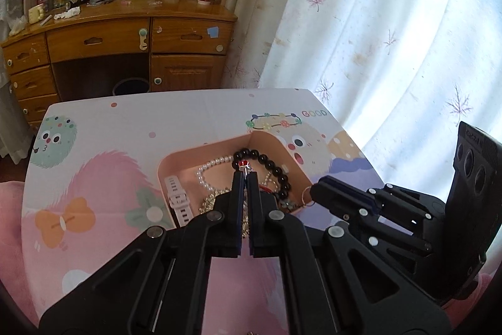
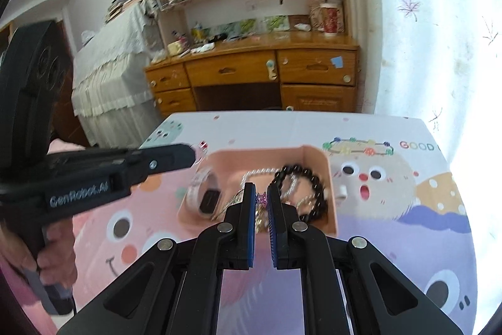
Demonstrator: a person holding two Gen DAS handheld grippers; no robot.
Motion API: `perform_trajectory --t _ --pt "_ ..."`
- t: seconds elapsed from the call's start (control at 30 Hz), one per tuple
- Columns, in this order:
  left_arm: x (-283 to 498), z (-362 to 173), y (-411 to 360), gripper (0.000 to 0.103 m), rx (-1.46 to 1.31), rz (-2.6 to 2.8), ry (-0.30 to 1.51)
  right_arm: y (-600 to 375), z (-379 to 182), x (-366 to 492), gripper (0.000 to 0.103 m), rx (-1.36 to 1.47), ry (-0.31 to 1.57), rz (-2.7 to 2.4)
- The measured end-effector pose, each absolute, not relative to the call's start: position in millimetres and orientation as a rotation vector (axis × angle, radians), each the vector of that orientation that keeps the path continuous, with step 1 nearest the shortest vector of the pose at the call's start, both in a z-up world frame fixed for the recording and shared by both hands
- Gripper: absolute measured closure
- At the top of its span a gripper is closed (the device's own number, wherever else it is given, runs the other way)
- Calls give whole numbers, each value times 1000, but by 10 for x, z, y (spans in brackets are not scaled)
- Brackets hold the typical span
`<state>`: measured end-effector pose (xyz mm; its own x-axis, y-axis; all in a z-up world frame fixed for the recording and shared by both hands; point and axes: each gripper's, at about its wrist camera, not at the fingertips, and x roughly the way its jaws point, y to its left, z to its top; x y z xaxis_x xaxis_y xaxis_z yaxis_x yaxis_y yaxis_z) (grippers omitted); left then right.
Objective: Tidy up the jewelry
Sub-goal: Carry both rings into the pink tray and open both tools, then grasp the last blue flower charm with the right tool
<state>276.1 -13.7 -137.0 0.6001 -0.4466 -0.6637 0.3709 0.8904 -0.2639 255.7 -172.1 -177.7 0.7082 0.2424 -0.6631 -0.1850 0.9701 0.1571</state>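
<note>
A pink tray (image 1: 273, 143) (image 2: 313, 156) sits on the cartoon-print table cover (image 1: 125, 131). In it lie a black bead bracelet (image 1: 276, 175) (image 2: 317, 187), a pearl bracelet (image 1: 210, 167), a white watch (image 1: 177, 200) (image 2: 204, 193) and tangled chains. My left gripper (image 1: 245, 175) (image 2: 193, 154) hangs over the tray, shut on a small silver piece with a red bead (image 1: 243, 164). My right gripper (image 2: 261, 189) (image 1: 313, 190) hovers at the tray's near right corner, shut on a thin metal hoop (image 1: 307, 197); a purple bit shows between its pads.
A wooden desk (image 1: 125, 36) (image 2: 266, 68) with cluttered shelves stands beyond the table. A white curtain (image 1: 376, 21) fills the right side. A bed with a white frilled cover (image 2: 109, 68) is at the left. A person's hand (image 2: 53, 266) grips the left gripper's handle.
</note>
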Motion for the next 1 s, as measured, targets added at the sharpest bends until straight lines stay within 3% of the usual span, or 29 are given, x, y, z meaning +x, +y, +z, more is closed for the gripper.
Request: perform_trajectory --t 0.2,0.27,0.33,0.47,0.53,0.57,0.8,1.0 --pt "2919 -1446 -185 103 -104 -473 817 -1766 -1905 2797 94 112 800 184" --pt "2949 -1470 -197 103 -113 -475 834 -1777 -1960 2829 73 102 819 159" --pt "2974 -1489 -175 101 -120 -459 851 -1802 -1978 2808 63 108 803 149" --pt "3010 -1532 -58 87 -131 -428 875 -1883 -1981 2757 63 148 791 147" --pt "2990 -1524 26 58 -130 -402 866 -1916 -2001 2727 63 177 809 144" --pt "2969 -1511 74 54 -133 -390 856 -1930 -2012 2703 63 190 819 145" --pt "2740 -1457 392 53 -172 -328 845 -1871 -2189 2409 63 323 950 176" --pt "2458 -1542 659 45 -183 -257 886 -1644 -2425 2061 63 454 1084 205"
